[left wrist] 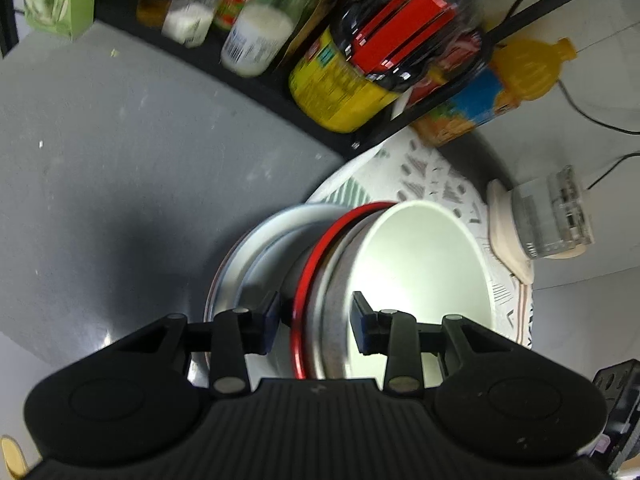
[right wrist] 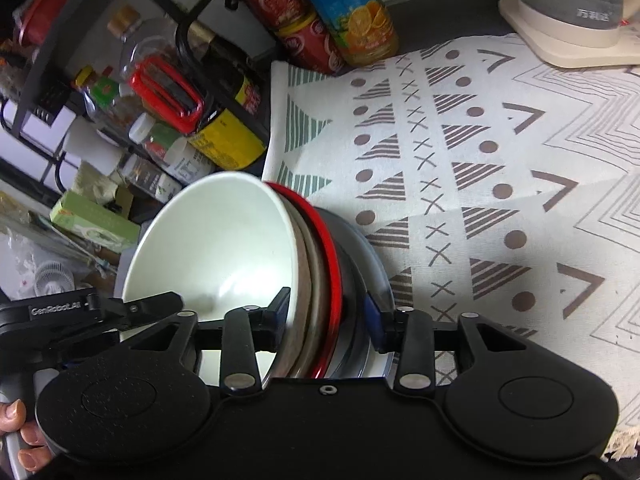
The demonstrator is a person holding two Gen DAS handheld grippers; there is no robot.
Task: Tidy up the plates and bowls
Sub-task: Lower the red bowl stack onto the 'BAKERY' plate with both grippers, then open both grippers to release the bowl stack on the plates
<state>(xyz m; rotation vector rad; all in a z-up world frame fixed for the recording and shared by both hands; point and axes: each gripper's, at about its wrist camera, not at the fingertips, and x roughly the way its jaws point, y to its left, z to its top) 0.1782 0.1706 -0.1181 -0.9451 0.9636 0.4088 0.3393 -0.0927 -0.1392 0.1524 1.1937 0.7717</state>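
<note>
A bottle rack (right wrist: 132,80) and kettle (right wrist: 572,12) are seen beyond the patterned cloth (right wrist: 500,184). The nested bowl stack (right wrist: 304,264), tipped on edge, is clamped by both the left gripper (left wrist: 314,326) and the right gripper (right wrist: 326,318).

Left gripper (left wrist: 314,322): jaws partly closed, blue pads (left wrist: 271,312) pressing either side of the tilted stack of bowls (left wrist: 420,256). Right gripper (right wrist: 327,316): same, its fingers (right wrist: 280,314) clamp the stack's rims from the opposite side. Person's fingertips (right wrist: 16,432) wrap a handle at lower left in the right wrist view.
</note>
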